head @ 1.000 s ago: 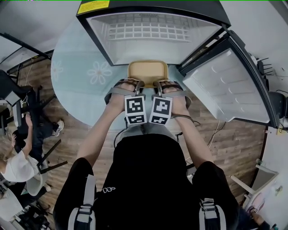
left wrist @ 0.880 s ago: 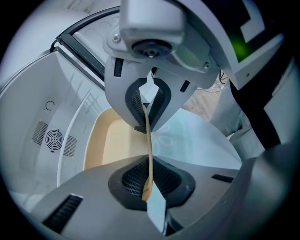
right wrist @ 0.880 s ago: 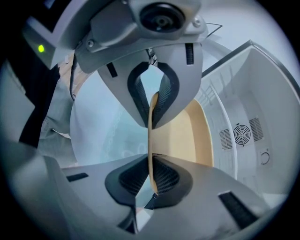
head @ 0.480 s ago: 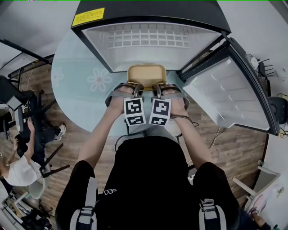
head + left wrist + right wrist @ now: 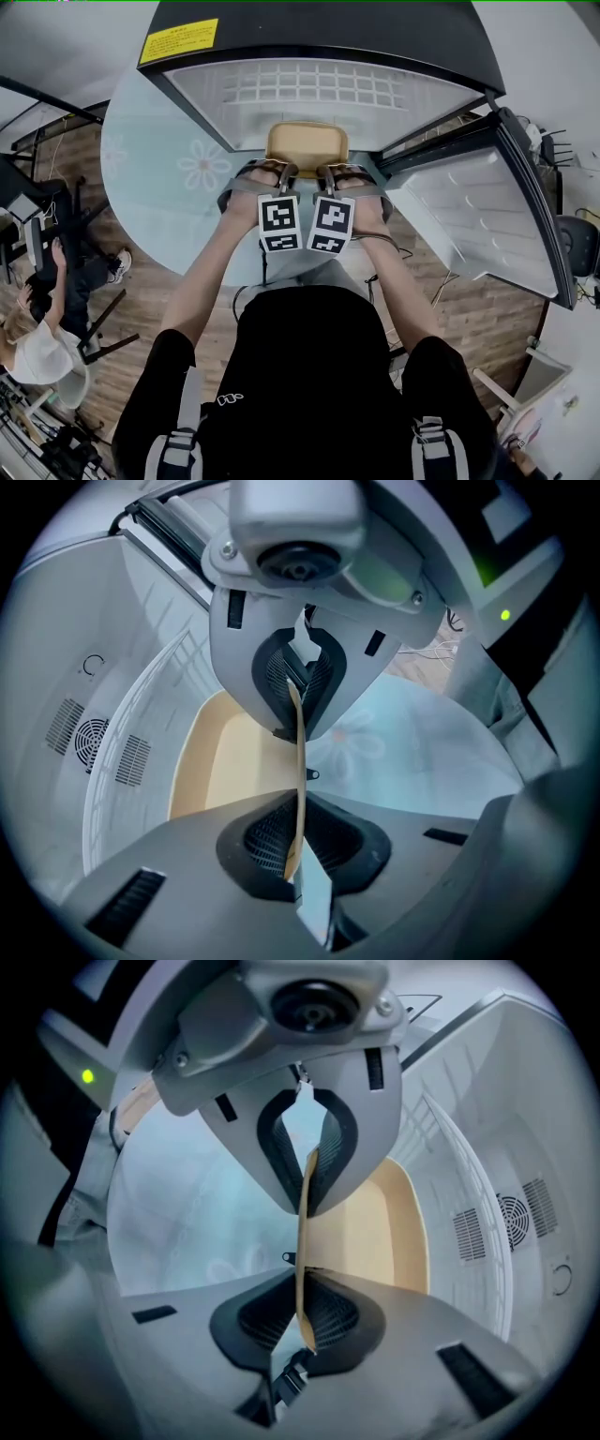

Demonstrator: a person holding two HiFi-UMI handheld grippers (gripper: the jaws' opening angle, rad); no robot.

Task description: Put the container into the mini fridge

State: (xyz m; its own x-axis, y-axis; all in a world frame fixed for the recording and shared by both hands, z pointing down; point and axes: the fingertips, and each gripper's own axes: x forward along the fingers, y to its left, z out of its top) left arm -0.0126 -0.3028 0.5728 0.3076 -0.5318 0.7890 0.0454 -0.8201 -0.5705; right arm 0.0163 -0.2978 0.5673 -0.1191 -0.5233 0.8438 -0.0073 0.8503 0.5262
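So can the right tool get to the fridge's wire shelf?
Probably yes: the door is swung wide open, nothing blocks the wire shelf, and the right tool, shut on the container, is at the opening.

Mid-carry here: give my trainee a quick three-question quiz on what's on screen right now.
1. Multiple choice: what are the left gripper and right gripper both shut on? A: a bottle. B: the tan container. C: a cable.
2. True or false: the container has a lid on.
3. Fill in: the mini fridge has its door open on the person's ____ side.
Key: 1 B; 2 false; 3 right.
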